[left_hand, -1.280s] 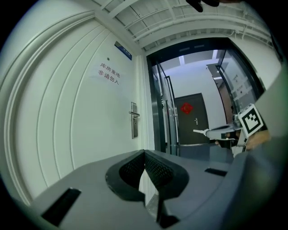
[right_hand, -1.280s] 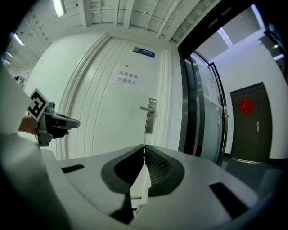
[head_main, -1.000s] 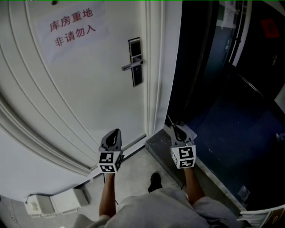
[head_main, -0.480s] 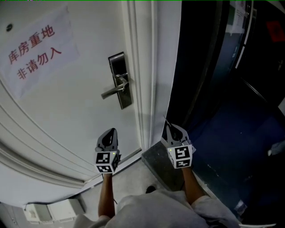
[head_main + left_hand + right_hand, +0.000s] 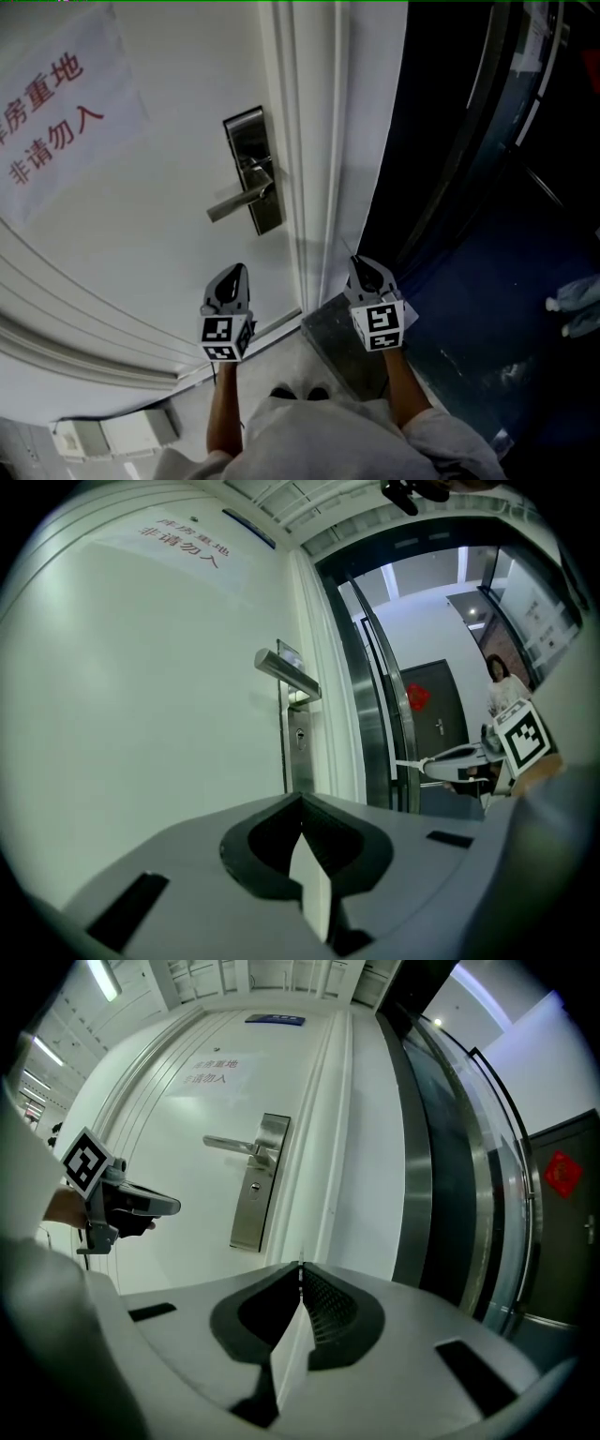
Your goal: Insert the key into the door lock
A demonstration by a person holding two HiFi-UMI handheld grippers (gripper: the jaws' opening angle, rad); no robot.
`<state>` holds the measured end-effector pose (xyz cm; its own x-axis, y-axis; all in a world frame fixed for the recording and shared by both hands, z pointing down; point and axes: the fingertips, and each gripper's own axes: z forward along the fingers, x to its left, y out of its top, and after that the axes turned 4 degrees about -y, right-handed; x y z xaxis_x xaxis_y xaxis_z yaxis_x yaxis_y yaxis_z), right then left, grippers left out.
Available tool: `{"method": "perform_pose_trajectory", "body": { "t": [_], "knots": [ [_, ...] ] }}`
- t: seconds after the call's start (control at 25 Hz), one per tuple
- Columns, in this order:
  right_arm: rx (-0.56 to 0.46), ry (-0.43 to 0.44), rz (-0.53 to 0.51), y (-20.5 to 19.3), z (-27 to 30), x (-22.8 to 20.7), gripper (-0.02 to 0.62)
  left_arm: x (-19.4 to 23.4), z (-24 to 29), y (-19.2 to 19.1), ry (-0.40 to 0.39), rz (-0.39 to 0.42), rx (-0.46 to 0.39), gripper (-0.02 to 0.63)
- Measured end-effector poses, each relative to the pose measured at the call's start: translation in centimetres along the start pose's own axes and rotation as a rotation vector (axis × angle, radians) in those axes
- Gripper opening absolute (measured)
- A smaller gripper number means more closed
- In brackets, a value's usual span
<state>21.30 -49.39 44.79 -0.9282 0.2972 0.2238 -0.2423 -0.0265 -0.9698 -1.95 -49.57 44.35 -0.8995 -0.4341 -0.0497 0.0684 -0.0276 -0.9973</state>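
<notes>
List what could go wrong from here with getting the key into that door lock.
The key pokes thinly from the shut right claw; pushed off-line, it may twist or slip. The keyhole is small and sits just under the lever handle, which the claw might bump. The claw faces the door frame, right of the lock plate, so it could miss.

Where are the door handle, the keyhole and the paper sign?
door handle (image 5: 239, 200), head view, middle of lever
keyhole (image 5: 254, 1186), right gripper view, on the slot
paper sign (image 5: 66, 117), head view, printed centre
</notes>
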Motion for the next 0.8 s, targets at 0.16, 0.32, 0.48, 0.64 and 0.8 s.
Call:
{"method": "perform_pose_trajectory", "body": {
  "t": [0.16, 0.32, 0.48, 0.64, 0.8],
  "knots": [
    [0.01, -0.016, 0.001, -0.1, 1.5, -0.2, 0.029, 1.3, 0.9, 0.3, -0.003, 0.002, -0.011, 0.017],
    [0.012, -0.046, 0.007, 0.1, 2.9, -0.6, 0.029, 2.3, 2.1, 0.4, -0.019, 0.006, -0.012, 0.017],
    [0.01, -0.06, 0.001, 0.5, 3.8, -0.7, 0.029, 2.9, 3.0, 0.7, -0.034, 0.005, -0.019, 0.017],
    [0.004, -0.056, -0.007, 0.9, 4.6, -0.5, 0.029, 3.4, 3.2, 0.4, -0.037, 0.006, -0.014, 0.017],
    [-0.006, -0.032, -0.014, 1.4, 5.4, 0.4, 0.029, 4.1, 2.7, 0.6, -0.02, 0.009, -0.017, 0.017]
  ]
}}
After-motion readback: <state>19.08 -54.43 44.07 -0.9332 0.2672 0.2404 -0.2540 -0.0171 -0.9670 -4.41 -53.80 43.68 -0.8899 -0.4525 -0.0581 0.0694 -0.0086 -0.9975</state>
